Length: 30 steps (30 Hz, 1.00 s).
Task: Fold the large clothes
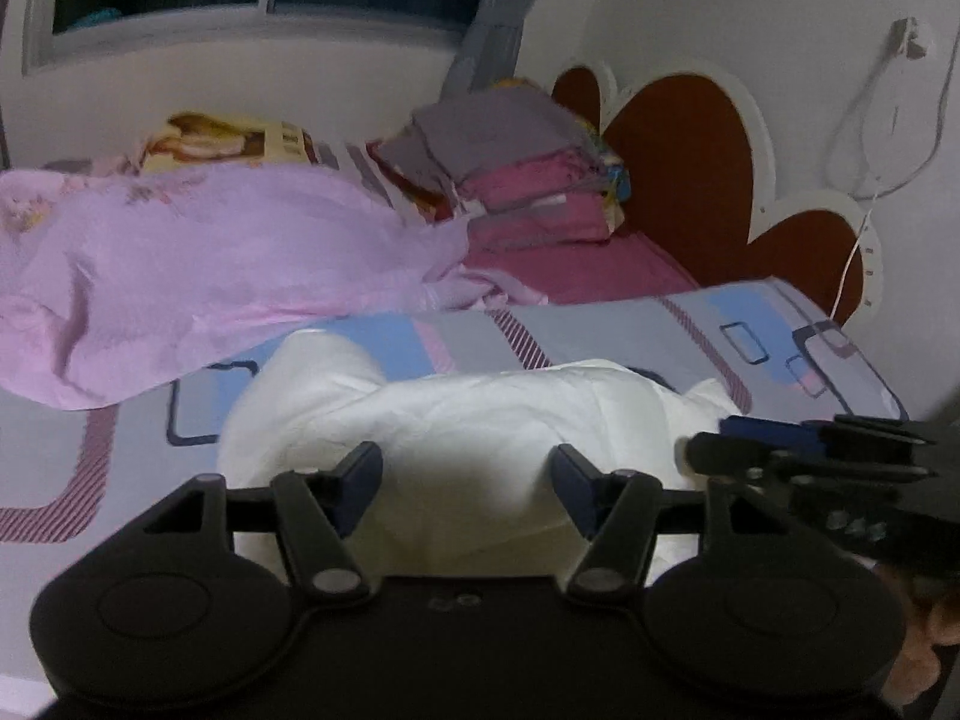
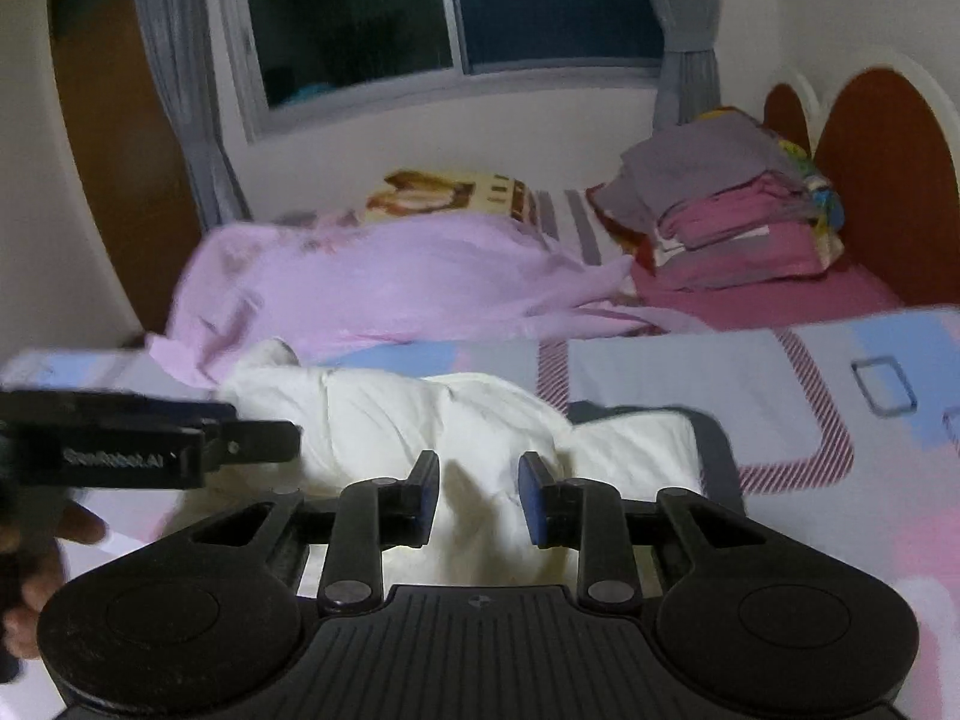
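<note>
I see one white garment [image 1: 468,420] bunched and creased on the patterned bedsheet [image 1: 600,324], right before both tools. My left gripper [image 1: 467,480] gapes wide, holding nothing; my right gripper [image 2: 478,495] is partly open, also empty. One lilac cloth [image 2: 384,276] lies behind, beside one folded stack [image 2: 732,222].

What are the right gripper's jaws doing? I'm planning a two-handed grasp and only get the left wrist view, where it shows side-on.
Observer: In the right wrist view the right gripper is open, its jaws apart over the white garment.
Operator: Anything left of the window that I can't see?
Observer: Yes, a brown wooden panel, perhaps a door, stands beside a grey curtain.
</note>
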### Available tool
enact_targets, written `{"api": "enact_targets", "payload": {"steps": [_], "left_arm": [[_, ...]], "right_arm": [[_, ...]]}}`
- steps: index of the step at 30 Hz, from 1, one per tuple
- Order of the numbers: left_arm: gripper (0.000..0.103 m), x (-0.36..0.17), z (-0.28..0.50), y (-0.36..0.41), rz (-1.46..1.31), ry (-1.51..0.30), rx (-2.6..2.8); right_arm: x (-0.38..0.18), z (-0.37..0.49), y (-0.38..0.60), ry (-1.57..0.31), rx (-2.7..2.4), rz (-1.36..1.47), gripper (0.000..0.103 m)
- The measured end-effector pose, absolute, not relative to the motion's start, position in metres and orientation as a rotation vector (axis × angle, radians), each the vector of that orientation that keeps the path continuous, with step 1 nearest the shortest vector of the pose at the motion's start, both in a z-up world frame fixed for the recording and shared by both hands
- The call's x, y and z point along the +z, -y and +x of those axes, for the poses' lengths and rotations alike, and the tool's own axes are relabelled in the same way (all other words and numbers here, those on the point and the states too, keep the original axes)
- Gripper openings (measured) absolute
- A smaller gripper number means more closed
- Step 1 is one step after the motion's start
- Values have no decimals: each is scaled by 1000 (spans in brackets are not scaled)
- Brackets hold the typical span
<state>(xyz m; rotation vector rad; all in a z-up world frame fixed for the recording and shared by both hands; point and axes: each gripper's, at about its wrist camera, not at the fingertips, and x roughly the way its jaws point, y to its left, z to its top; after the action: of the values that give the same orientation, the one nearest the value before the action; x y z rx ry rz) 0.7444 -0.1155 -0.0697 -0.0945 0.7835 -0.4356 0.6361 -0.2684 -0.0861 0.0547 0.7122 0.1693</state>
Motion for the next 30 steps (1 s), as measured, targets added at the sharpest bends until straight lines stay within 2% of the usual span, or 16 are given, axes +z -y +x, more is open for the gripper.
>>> {"api": "enact_targets", "payload": {"steps": [4,9,15,18,23,28,30], "left_arm": [[64,-89,767,130,-75,-840,-456],[65,-106,777,137,-67,-909,-447],[65,-95,765,135,-15,-894,-438],[65,-64,726,119,-49,-816,-474],[65,-42,641,103,-81,-753,-532],[65,-56,578,119,64,-755,-475],[69,-74,577,114,18,-802,-467]], "right_arm": [[-123,667,279,-819,108,51,29],[-157,675,306,-874,95,191,28],[-139,663,302,-875,90,142,29],[-106,630,311,-791,122,182,29],[-73,552,308,-752,175,182,29],[-86,501,291,-802,191,155,29],[-104,500,286,-858,186,164,29]]}}
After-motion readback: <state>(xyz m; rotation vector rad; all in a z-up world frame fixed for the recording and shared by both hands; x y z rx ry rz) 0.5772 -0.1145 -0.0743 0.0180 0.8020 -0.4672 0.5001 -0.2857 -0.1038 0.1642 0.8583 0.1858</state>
